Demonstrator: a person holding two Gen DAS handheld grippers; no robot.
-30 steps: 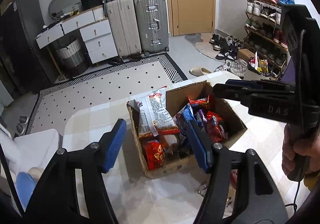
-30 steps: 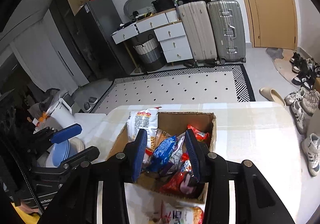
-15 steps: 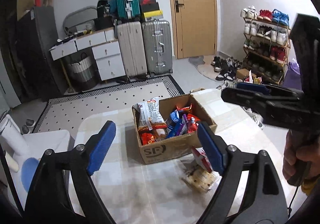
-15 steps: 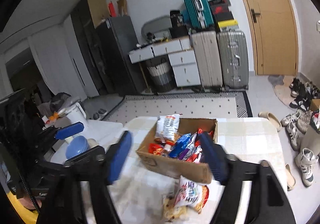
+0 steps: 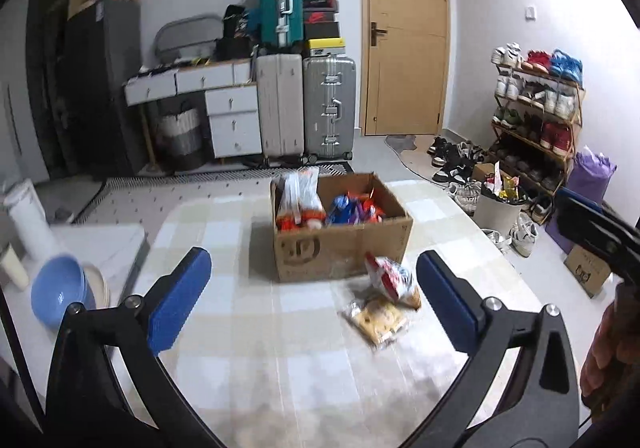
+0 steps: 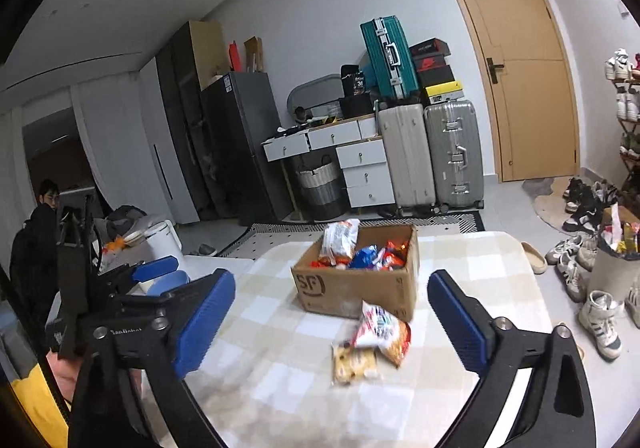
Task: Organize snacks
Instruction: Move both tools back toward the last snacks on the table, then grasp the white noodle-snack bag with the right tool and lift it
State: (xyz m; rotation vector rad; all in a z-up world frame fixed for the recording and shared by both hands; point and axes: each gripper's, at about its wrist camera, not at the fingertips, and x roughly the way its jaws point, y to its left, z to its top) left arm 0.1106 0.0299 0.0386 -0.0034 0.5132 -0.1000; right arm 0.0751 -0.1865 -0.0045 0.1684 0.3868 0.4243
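Note:
A cardboard box (image 5: 344,248) full of snack packets stands mid-table; it also shows in the right wrist view (image 6: 356,288). In front of it lie a red and white chip bag (image 5: 390,278) and a clear cracker pack (image 5: 378,322), seen too in the right wrist view as the bag (image 6: 380,332) and the pack (image 6: 354,364). My left gripper (image 5: 314,308) is open and empty, held back above the near table. My right gripper (image 6: 330,318) is open and empty, also back from the box.
The checked tablecloth (image 5: 280,360) covers the table. A blue bowl (image 5: 60,290) and white jug (image 5: 28,219) sit on a side surface at left. Suitcases (image 5: 304,111), drawers, a shoe rack (image 5: 536,119) and a bin (image 5: 498,203) stand beyond.
Both grippers have pulled back and up from the box and opened wide. The two packets in front of the box have come into view.

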